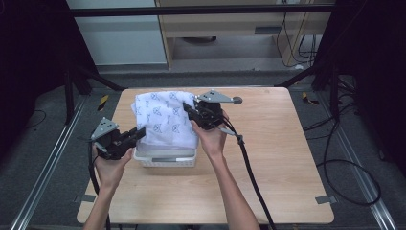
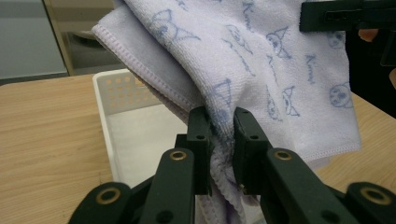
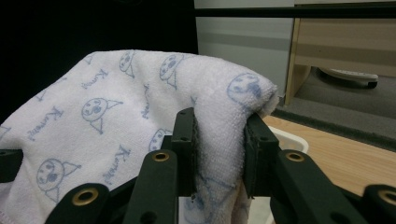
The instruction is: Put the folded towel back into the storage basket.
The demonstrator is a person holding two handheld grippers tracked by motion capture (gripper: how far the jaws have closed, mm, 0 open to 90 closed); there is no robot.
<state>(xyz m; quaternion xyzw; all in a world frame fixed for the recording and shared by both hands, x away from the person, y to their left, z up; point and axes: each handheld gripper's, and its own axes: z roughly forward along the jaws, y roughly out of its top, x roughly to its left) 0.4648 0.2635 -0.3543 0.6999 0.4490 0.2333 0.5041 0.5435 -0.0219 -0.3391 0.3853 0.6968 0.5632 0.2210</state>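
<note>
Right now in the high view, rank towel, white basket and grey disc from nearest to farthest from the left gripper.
1. Towel, clamped in the left gripper.
2. White basket, just right of it, under the towel.
3. Grey disc, far right, beyond the right gripper.

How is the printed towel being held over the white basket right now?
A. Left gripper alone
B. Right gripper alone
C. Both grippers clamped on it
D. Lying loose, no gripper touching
C: the left gripper and the right gripper each pinch a fold of the towel above the basket.

Lab/recording rig, black frame (image 1: 201, 9), floor rails (image 1: 45, 163), loose cables (image 1: 344, 167), wood table (image 1: 282, 158)
</note>
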